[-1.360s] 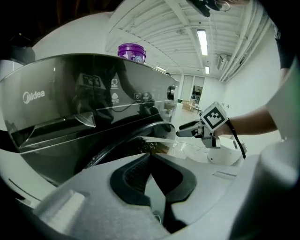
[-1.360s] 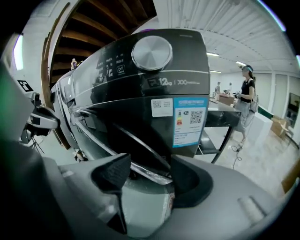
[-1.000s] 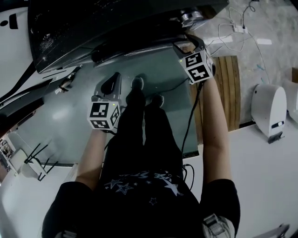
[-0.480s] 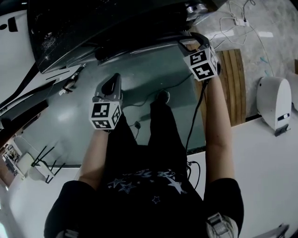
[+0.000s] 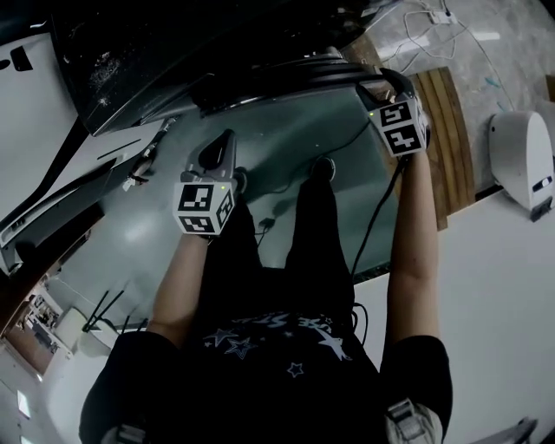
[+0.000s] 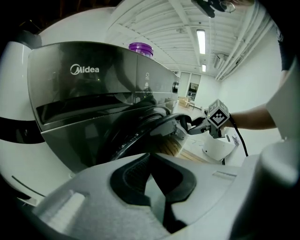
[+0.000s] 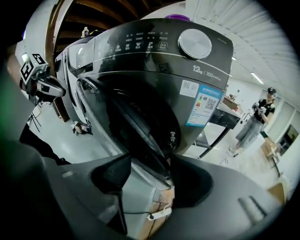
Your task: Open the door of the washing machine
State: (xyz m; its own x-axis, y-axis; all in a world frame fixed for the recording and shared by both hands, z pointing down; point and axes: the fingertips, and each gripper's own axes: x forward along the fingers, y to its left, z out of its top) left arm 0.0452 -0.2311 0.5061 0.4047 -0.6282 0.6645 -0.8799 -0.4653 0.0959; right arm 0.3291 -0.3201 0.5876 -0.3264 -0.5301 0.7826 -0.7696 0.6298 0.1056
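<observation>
The dark grey washing machine (image 5: 173, 52) fills the top of the head view, and its round door (image 5: 286, 74) stands partly swung out. My right gripper (image 5: 381, 91) is shut on the door's free edge (image 7: 157, 164), which runs between its two pads. The left gripper view shows that right gripper (image 6: 190, 125) holding the door rim (image 6: 159, 123). My left gripper (image 5: 221, 152) hangs in front of the machine, lower and to the left, shut on nothing and touching nothing. The drum opening stays mostly hidden behind the door.
A wooden pallet (image 5: 447, 130) lies right of the machine, with a white device (image 5: 520, 160) beyond it and a power strip with cables (image 5: 438, 17) on the floor. A purple-lidded container (image 6: 141, 48) sits on the machine. A person (image 7: 258, 122) stands far off to the right.
The right gripper has moved outward to the right with the door edge, so the door has swung further open. The left gripper has shifted slightly right. The person's feet have stepped back.
</observation>
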